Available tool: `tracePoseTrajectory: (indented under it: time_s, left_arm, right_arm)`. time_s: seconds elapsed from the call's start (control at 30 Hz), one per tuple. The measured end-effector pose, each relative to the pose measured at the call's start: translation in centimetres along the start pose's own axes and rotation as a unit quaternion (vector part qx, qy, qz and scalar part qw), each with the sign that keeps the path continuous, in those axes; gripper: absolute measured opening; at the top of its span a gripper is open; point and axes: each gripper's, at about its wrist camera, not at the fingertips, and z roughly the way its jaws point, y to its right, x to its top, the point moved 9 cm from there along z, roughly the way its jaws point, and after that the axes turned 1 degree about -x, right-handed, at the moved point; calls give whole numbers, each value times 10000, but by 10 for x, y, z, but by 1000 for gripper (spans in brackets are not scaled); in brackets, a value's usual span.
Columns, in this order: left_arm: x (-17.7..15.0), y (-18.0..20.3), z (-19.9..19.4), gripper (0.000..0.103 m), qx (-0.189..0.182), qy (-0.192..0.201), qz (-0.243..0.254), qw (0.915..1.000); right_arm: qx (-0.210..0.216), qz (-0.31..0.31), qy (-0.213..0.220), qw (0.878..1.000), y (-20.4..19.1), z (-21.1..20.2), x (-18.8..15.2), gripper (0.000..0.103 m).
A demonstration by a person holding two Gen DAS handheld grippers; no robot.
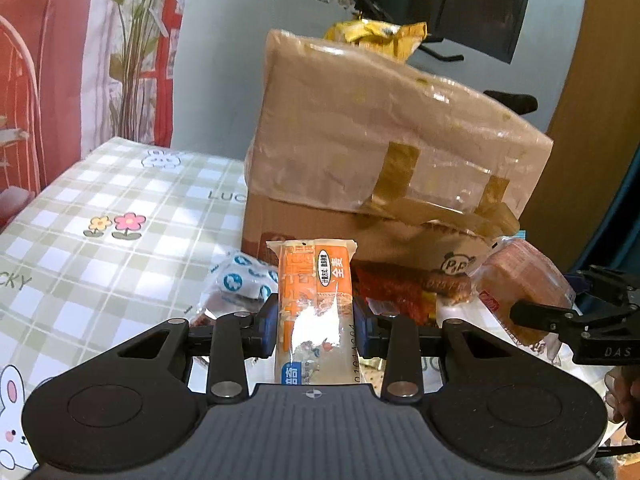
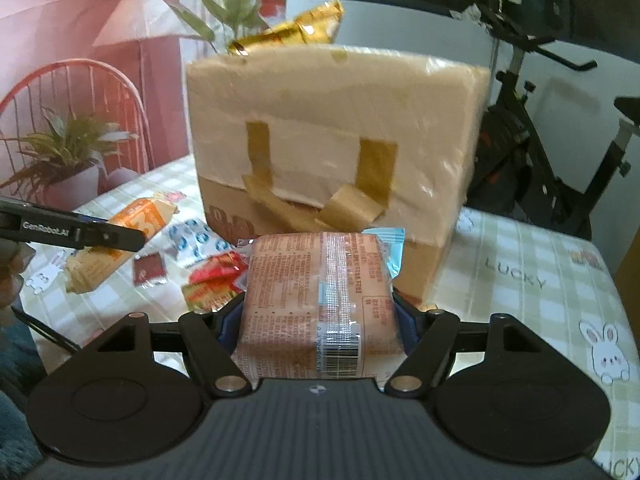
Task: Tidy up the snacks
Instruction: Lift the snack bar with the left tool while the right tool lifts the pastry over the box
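Nearest: your left gripper (image 1: 315, 320) is clamped on one slim orange-wrapped bar (image 1: 314, 292), held lengthwise so it points toward the cardboard box (image 1: 384, 132). Your right gripper (image 2: 318, 320) pinches one wider pink-brown snack pack (image 2: 320, 292) across its sides, jaws set broad to suit it. Both packs are carried clear of the checked tablecloth (image 1: 100, 200), probably so they can go over the box's tall taped wall.

Beyond, loose at the box's foot: one blue-and-white packet (image 2: 192, 246), one red packet (image 2: 214, 280), one small dark red sachet (image 2: 150, 270); three counted, possibly more hidden.

Farthest: one yellow bag (image 2: 296, 30) pokes out of the box top, suggesting that's the snacks' destination.
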Motion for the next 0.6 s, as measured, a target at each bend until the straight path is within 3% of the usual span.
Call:
tracePoseTrajectory:
  time_s: [0.6]
  left_arm:
    - [40,6,-41,38,68,712,179,9973]
  right_arm:
    - [376,-157,584,9975,-21,-27,44,73]
